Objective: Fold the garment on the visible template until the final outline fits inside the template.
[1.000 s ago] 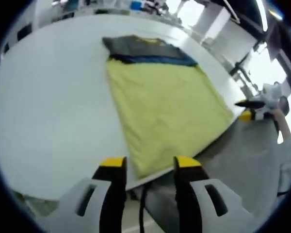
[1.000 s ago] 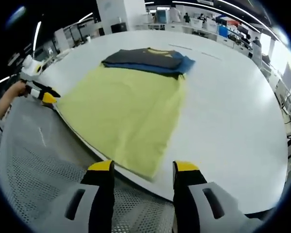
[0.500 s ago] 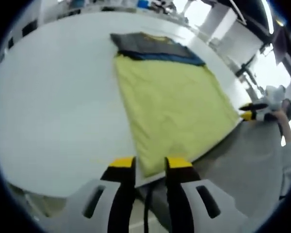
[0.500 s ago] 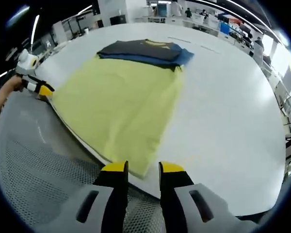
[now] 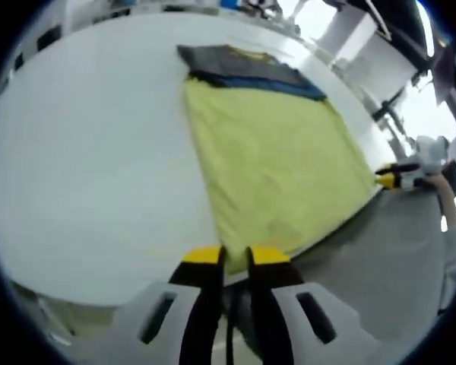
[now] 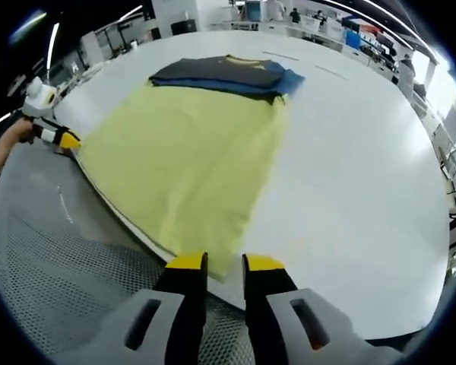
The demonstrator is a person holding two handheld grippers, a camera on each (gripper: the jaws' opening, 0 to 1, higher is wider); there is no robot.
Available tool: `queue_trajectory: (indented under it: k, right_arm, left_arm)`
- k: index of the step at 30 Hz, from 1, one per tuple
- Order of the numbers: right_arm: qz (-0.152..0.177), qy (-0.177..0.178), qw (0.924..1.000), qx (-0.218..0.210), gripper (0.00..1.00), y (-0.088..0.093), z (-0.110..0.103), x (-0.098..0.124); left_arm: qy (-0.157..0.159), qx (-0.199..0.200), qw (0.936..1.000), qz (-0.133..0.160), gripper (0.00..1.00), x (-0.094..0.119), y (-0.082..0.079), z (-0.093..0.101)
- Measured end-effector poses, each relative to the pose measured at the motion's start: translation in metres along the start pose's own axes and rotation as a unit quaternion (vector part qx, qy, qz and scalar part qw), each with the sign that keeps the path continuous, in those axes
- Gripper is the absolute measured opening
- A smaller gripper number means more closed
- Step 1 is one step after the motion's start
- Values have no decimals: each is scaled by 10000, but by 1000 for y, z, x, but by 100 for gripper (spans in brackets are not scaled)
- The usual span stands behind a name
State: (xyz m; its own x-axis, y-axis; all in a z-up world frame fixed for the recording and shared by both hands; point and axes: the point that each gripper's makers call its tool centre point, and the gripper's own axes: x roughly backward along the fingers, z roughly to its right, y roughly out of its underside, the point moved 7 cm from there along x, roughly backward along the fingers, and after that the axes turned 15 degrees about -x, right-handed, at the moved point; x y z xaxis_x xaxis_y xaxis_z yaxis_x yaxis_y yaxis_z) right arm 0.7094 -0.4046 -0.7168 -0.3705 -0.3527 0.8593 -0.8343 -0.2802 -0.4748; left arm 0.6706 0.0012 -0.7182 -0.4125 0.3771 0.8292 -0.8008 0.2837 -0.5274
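Fabric of one yellow garment [image 5: 277, 167] lay spread flat on the white table [image 5: 83, 167], reaching from the near edge toward the far side, smooth with a few soft wrinkles. Its near hem ran right along the table's near edge. At its far end one dark folded stack [image 5: 239, 67] touched it, showing a grey layer over a blue one with a thin yellow trim on top.

In the left gripper view, the left gripper [image 5: 228, 256] stood at the garment's near left corner, its two yellow-tipped jaws drawn close with only a slim gap; I could not tell whether cloth sat between them. Farther right, at the other near corner, the right gripper [image 5: 391, 176] appeared small, held by a hand.

In the right gripper view, the left gripper [image 6: 61, 138] showed at the far left by the garment [image 6: 186, 156], the stack [image 6: 228, 74] beyond. The right gripper [image 6: 216, 263] sat at the near right corner at the table [image 6: 365, 175] edge, jaws likewise nearly together, grip unclear.
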Motion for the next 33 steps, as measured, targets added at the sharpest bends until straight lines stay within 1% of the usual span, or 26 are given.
queue_trajectory:
  k: [10,12,21,23,26,28,33]
  right_arm:
    - [-96,-41,9999,48,14,2,-1,-4]
    - [-114,-49,9999,46,13,2,0,-4]
    - [-160,-60,9998,60,9,2,0,-5]
    - [-177,-77,9998,57,7,2,0,-5]
    - [-257,-222,9994,-52,3,2,-2,-7]
    - [-262,-218,9994,21,3,2,-2,-7]
    - [-239,-187,9995,123,3,2,-3,-6]
  left_arm:
    - [-79,-191,9996,-178,2,-2,0,0]
    - [-67,-159,9996,-205,2,-2,0,0]
    - [-103,-336,9989,-307,1,-2,-2,1]
    - [-100,-358,9988,-311,1,-2,-2,1]
    - [-107,-406,9986,-311,0,-3,-3,0]
    - [-85,-383,9989,-249,0,-4,-3,0]
    - [-144,-345,9990,-242,0,-3,-3,1]
